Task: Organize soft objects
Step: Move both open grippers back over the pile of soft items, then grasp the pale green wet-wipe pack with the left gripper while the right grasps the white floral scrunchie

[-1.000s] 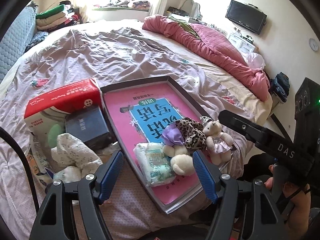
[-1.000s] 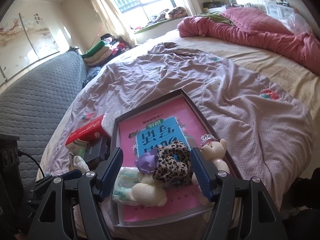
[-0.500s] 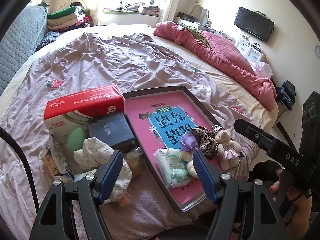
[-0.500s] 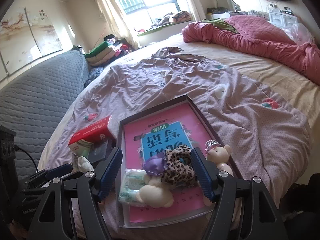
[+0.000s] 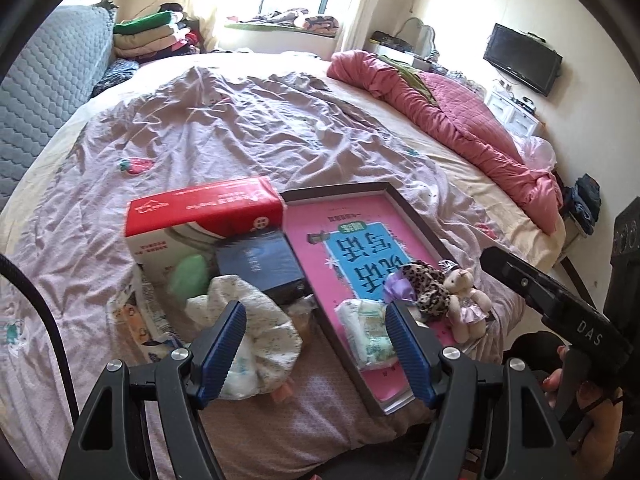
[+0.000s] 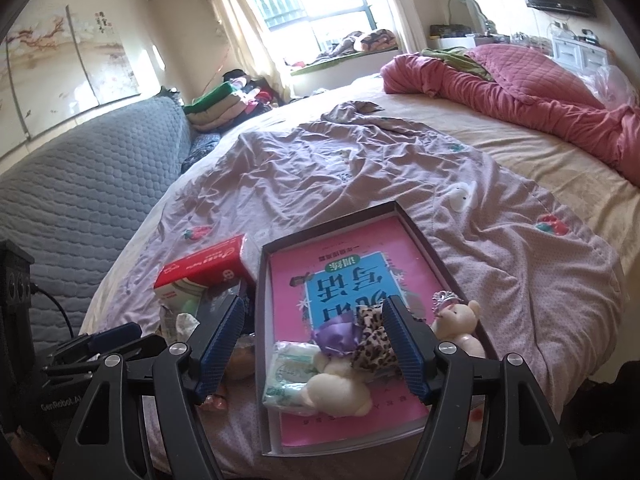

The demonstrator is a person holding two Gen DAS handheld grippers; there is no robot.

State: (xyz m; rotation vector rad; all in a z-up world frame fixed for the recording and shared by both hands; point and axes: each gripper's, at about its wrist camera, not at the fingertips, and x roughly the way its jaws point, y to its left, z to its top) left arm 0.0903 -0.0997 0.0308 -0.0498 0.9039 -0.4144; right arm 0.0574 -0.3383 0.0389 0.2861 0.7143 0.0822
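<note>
A dark shallow tray (image 5: 416, 216) lies on the rumpled lilac bedspread (image 5: 248, 120), holding a pink book (image 5: 320, 256). On the tray's near end sit the soft things: a wrapped tissue pack (image 5: 366, 332), a cream plush toy (image 6: 340, 390) with a purple bow (image 6: 334, 336), a leopard-print cloth (image 5: 426, 288), and a small teddy bear (image 5: 464, 304) at the tray's right rim.

The left gripper (image 5: 316, 352) hovers with its jaws spread wide and empty, above the tray's left rim; the tissue pack lies just inside its right finger. Left of the tray sit a red tissue box (image 5: 204, 208), a dark blue box (image 5: 260, 264) and a patterned white cloth (image 5: 260, 336).

The right gripper (image 6: 314, 346) is also spread wide and empty, above the tray's near end; the bow, leopard cloth and plush toy lie between its fingers, the teddy bear just outside the right one.
</note>
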